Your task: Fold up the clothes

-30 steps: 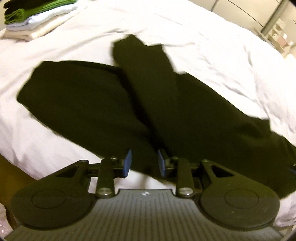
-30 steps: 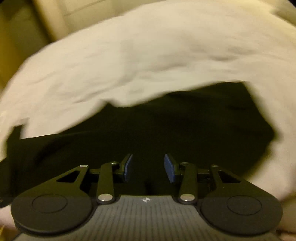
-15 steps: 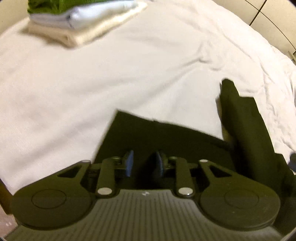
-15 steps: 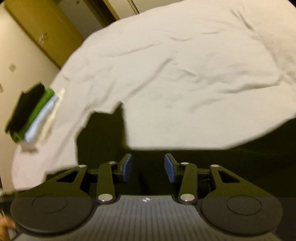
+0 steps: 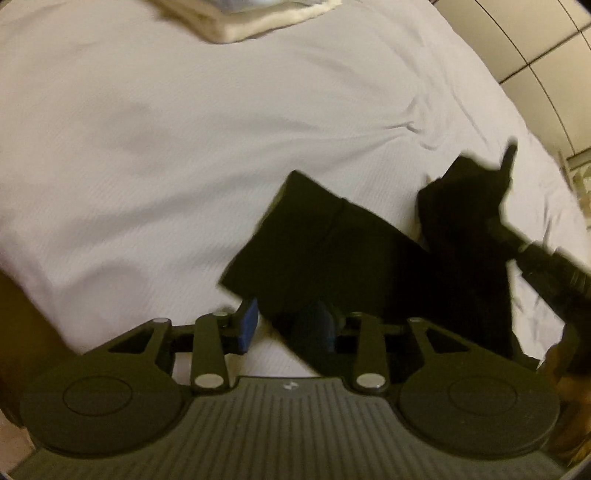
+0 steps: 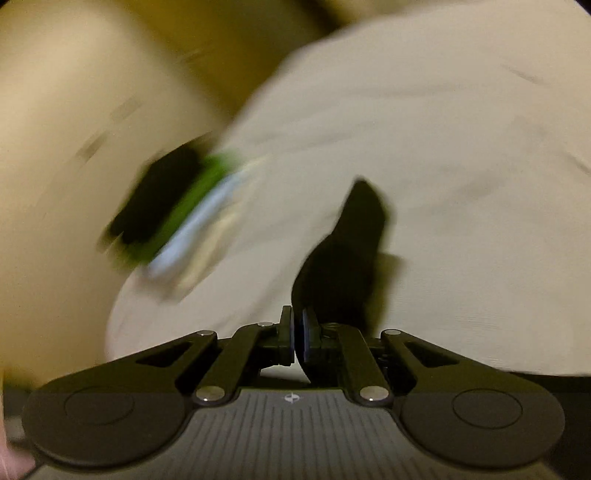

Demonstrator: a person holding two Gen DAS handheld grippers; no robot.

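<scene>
Left gripper (image 5: 284, 325) first: its blue pads (image 5: 246, 325) stand apart and the jaws have just been opening a little. A corner of the black garment (image 5: 332, 254) lies between them, close against the right pad, but nothing is pinched. From there the cloth runs ahead and to the right across the white bedsheet (image 5: 184, 147), long axis slanting up-right, its squared end pointing up-left of the fingers. Far ahead, at the top edge, sits the stack of folded clothes (image 5: 236, 22).

Over to the right gripper (image 6: 295, 339), and its jaws have just snapped together, clamped on a flap of the black garment that rises straight ahead of the fingertips and tapers to a point leaning slightly right. The stack, badly blurred here, lies ahead-left.

To do this fold well, I'd say the right hand should carry its flap low and level over the body of the cloth, while the left closes on its corner to anchor it, so the edges meet square without dragging the sheet.
</scene>
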